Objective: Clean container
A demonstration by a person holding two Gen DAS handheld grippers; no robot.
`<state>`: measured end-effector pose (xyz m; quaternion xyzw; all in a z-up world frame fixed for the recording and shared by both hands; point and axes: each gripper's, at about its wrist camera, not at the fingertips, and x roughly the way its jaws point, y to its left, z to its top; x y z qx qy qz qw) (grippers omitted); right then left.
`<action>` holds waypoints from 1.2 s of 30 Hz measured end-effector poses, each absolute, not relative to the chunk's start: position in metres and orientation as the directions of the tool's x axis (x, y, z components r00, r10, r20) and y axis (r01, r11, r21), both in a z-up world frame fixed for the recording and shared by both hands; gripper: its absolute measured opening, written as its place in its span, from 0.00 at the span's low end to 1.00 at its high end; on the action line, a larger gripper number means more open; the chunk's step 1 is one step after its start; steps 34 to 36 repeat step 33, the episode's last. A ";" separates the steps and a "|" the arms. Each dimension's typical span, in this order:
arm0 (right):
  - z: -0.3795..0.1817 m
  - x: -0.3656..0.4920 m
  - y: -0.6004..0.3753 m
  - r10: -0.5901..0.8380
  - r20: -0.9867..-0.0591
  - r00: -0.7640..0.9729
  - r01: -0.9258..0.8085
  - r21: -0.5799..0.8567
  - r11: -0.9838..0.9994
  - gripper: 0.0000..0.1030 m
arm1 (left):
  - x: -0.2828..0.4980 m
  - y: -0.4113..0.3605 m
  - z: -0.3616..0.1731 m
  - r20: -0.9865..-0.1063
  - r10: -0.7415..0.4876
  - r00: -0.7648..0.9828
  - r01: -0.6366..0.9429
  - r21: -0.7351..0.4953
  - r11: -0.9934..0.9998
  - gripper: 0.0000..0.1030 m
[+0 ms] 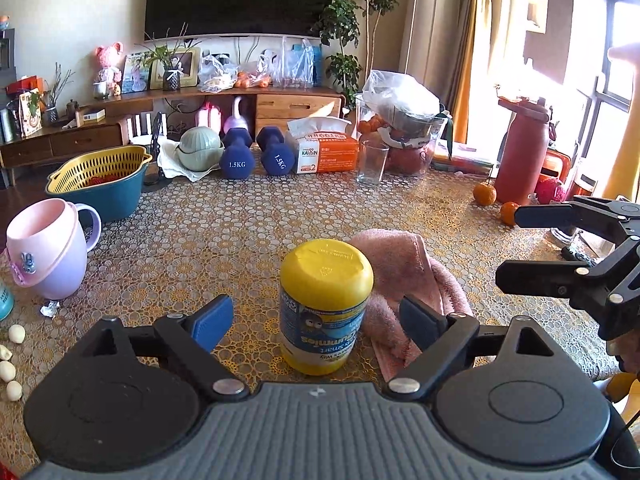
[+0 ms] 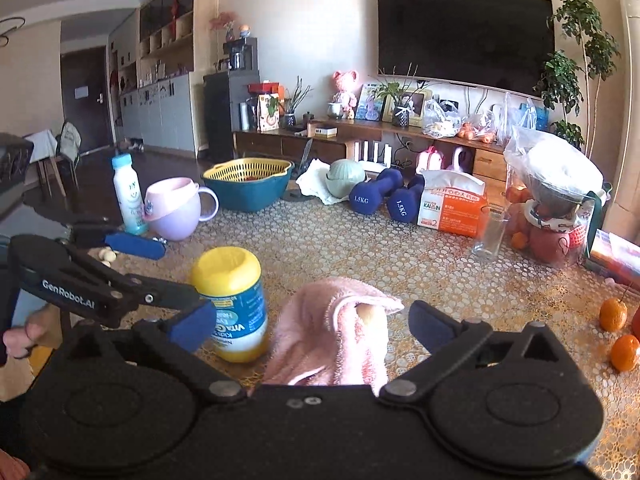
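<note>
Facing a yellow container and a pink cloth, both grippers open

Holding one gripper in each hand, you face a table covered with a patterned gold and white cloth. Your left gripper (image 1: 316,320) has its two blue-padded fingers spread wide, and the yellow container (image 1: 325,304) stands between them, touching neither. The container rests upside down: its printed label reads inverted and its flat yellow base faces up. Nothing is gripped on this side.

Just to the right of the container, touching or nearly touching it, lies a crumpled pink cloth (image 1: 408,280). Your right gripper (image 2: 312,326) points at that cloth, with its fingers also spread wide on either side of the bundle. From the right wrist camera the cloth (image 2: 332,332) sits between the pads, but you cannot tell whether either pad touches it; the jaws are clearly not closed on it. In the same view the container (image 2: 232,304) stands to the left of the cloth, with the left gripper (image 2: 160,280) reaching in around it.

Farther back on the table are a pink and lilac cup (image 1: 48,248), a teal bowl with a yellow strainer (image 1: 100,184), two blue dumbbells (image 1: 256,152), an orange tissue box (image 1: 326,148), an empty glass (image 1: 372,162) and two tangerines (image 2: 618,332).
</note>
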<state>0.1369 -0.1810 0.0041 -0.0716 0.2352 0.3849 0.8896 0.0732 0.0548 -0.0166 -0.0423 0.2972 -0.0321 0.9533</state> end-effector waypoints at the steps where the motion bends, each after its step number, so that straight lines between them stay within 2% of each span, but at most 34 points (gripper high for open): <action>1: 0.006 0.134 -0.184 0.652 -0.465 0.598 -0.713 0.062 0.698 1.00 | 0.072 0.055 -0.016 -0.565 -0.091 0.820 0.035 -0.109 0.993 0.92; 2: 0.007 0.132 -0.186 0.655 -0.457 0.602 -0.708 0.073 0.703 0.99 | 0.070 0.055 -0.016 -0.566 -0.093 0.819 0.032 -0.118 0.993 0.99; 3: 0.008 0.130 -0.189 0.657 -0.450 0.605 -0.703 0.084 0.706 1.00 | 0.067 0.054 -0.015 -0.561 -0.093 0.823 0.028 -0.122 0.992 1.00; 16: 0.006 0.100 -0.204 0.663 -0.400 0.633 -0.656 0.177 0.733 1.00 | 0.051 0.037 -0.011 -0.544 -0.063 0.837 0.019 -0.087 0.996 1.00; 36: -0.003 0.094 -0.211 0.642 -0.420 0.642 -0.618 0.212 0.757 1.00 | 0.048 0.026 -0.012 -0.531 -0.059 0.846 0.040 -0.048 0.998 1.00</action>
